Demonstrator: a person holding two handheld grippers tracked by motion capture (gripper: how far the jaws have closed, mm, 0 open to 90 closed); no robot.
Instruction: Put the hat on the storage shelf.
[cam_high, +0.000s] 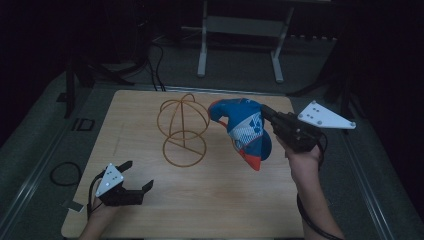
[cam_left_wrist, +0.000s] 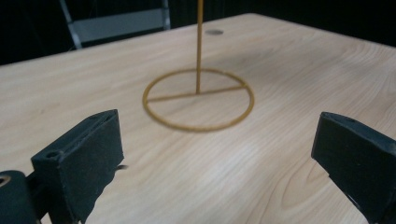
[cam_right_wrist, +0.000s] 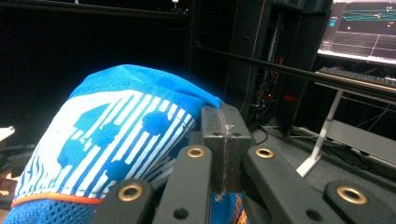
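Observation:
A blue, white and orange cap (cam_high: 244, 129) hangs in the air right of a gold wire hat stand (cam_high: 183, 126) on the wooden table (cam_high: 220, 200). My right gripper (cam_high: 265, 113) is shut on the cap's edge, held up by a hand from the right. In the right gripper view the cap (cam_right_wrist: 112, 140) bulges left of the closed jaws, my right gripper (cam_right_wrist: 223, 116) pinching the fabric. My left gripper (cam_high: 137, 175) is low over the table's near left, open and empty. In the left gripper view my left gripper (cam_left_wrist: 215, 154) faces the stand's round base (cam_left_wrist: 198, 99).
A metal frame with white legs (cam_high: 240, 45) stands beyond the table's far edge. Cables (cam_high: 65, 172) lie on the floor to the left. A lit monitor (cam_right_wrist: 364, 28) sits at the upper right in the right gripper view.

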